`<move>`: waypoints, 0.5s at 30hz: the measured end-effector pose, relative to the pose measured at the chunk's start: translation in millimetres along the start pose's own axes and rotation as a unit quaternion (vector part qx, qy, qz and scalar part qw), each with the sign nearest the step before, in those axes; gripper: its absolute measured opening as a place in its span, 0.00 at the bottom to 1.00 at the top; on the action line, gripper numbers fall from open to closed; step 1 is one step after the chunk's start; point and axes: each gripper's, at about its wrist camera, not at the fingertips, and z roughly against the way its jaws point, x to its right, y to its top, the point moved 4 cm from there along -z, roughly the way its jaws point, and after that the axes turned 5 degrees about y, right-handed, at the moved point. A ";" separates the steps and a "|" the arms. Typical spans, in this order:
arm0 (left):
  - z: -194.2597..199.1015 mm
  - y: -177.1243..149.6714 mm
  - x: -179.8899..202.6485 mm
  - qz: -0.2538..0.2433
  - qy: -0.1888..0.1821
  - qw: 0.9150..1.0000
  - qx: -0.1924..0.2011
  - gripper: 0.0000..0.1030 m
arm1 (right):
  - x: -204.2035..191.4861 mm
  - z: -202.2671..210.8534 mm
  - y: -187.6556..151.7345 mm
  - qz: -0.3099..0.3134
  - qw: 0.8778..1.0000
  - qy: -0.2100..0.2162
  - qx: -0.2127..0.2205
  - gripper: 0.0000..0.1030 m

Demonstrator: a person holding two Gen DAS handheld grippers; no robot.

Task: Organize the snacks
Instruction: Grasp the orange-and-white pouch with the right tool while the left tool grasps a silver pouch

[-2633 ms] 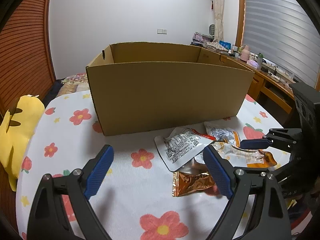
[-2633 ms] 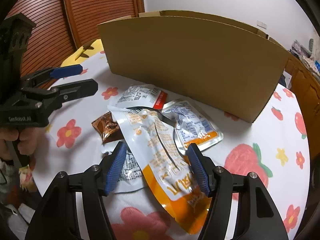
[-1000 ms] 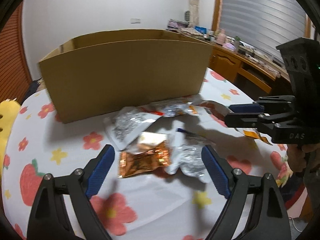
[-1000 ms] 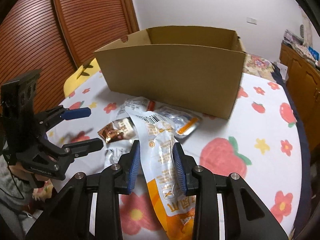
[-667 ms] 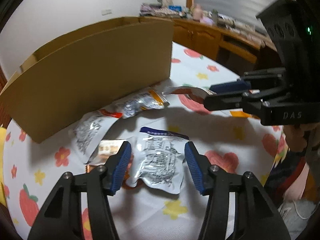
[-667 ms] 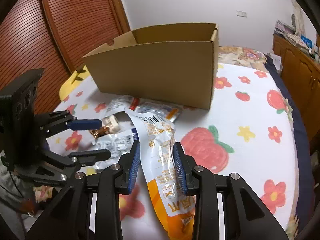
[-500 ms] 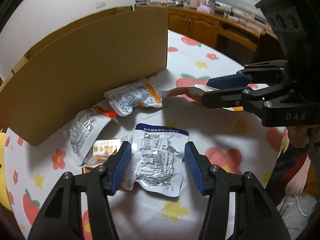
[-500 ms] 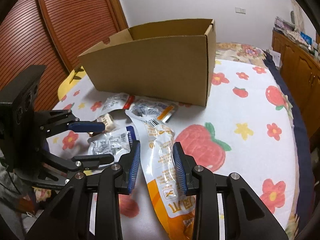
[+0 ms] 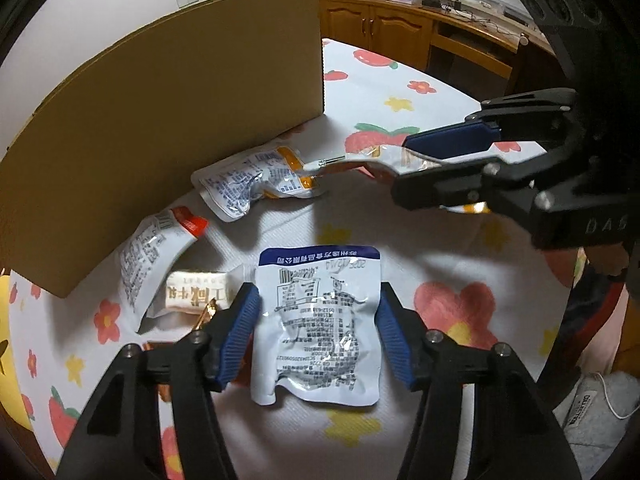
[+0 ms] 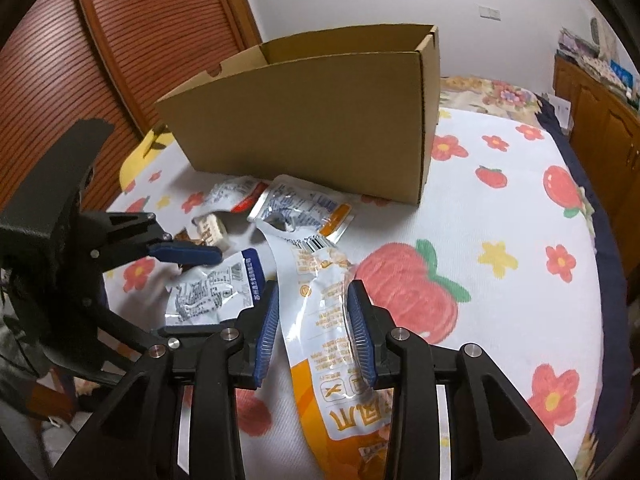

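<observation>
My left gripper (image 9: pixel 318 300) is shut on a silver pouch with a blue top band (image 9: pixel 316 320), its pads on the pouch's two side edges; the jaws are opening slightly. The pouch (image 10: pixel 216 288) also shows from the side. My right gripper (image 10: pixel 314 292) is shut on a long white-and-orange pouch (image 10: pixel 316 340), jaws easing open a little. It hangs above the cloth at the right of the left wrist view (image 9: pixel 400 170). Behind stands an open cardboard box (image 10: pixel 312 120). Loose snacks lie before it: an orange-edged pouch (image 9: pixel 256 184), a red-tipped pouch (image 9: pixel 152 260), a small beige bar (image 9: pixel 196 294).
Everything rests on a white cloth with flowers and strawberries (image 10: pixel 500 260). A yellow plush toy (image 10: pixel 148 148) lies left of the box. A slatted wooden door (image 10: pixel 120 40) stands behind, and wooden cabinets (image 9: pixel 400 32) line the far side. A copper wrapper (image 9: pixel 204 316) peeks out under my left finger.
My left gripper swung over the snacks, sank and closed from wide open onto the silver pouch. The right gripper took the orange pouch off the pile and keeps it.
</observation>
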 end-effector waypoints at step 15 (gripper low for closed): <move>17.4 -9.2 -15.6 0.057 -0.039 0.997 0.036 0.41 | -13.4 -19.7 -5.0 0.053 0.997 -0.046 -0.042 0.42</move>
